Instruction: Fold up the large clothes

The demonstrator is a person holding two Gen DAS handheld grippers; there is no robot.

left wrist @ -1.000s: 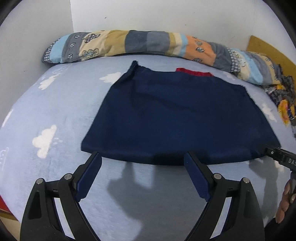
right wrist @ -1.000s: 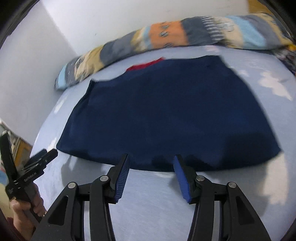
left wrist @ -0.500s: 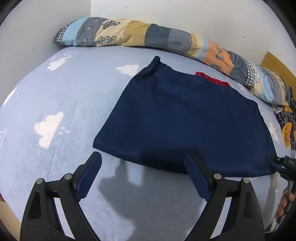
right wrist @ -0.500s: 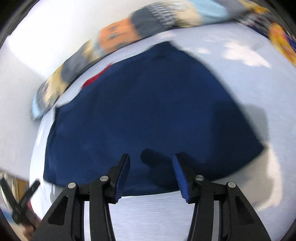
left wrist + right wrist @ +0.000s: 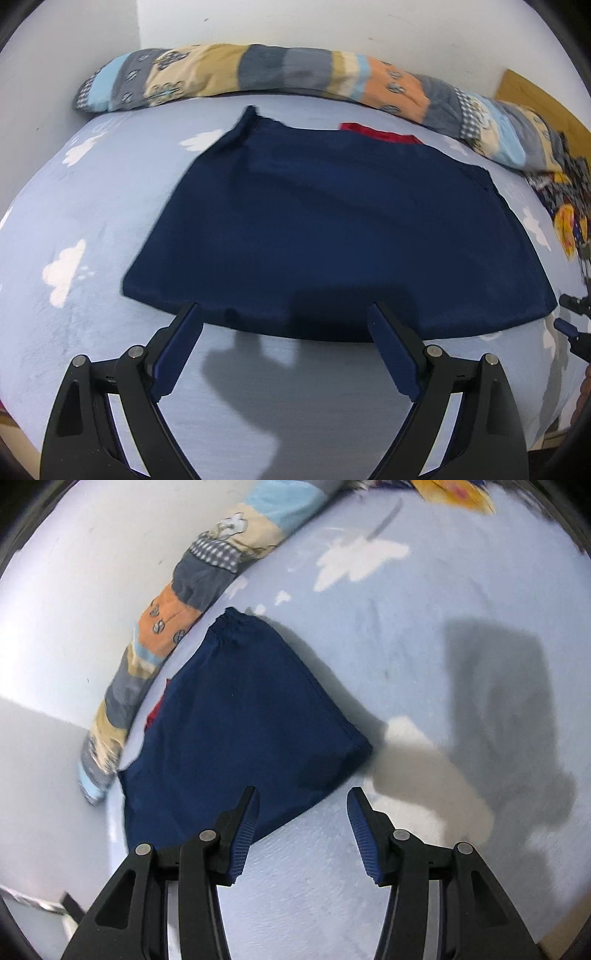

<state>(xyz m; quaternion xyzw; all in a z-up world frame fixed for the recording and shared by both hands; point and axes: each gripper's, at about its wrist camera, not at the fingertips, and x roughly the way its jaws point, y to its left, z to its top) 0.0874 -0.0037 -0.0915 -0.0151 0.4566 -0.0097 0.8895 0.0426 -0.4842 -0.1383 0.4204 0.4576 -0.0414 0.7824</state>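
A dark navy garment (image 5: 332, 229) lies flat on the bed, folded into a rough rectangle, with a red strip (image 5: 380, 133) showing at its far edge. My left gripper (image 5: 284, 328) is open and empty, just above the garment's near edge. My right gripper (image 5: 301, 812) is open and empty, near the garment's (image 5: 240, 720) near right corner. The right gripper's tips also show at the right edge of the left wrist view (image 5: 570, 314).
The bed has a light blue sheet with white clouds (image 5: 66, 269). A long patchwork bolster (image 5: 280, 77) lies along the white wall behind the garment. Patterned fabric (image 5: 569, 218) sits at the far right. The bed's near edge is just below my grippers.
My left gripper has shifted right and closer to the garment's near edge. My right gripper has swung right and now faces the garment's right corner; its jaws stand wider apart.
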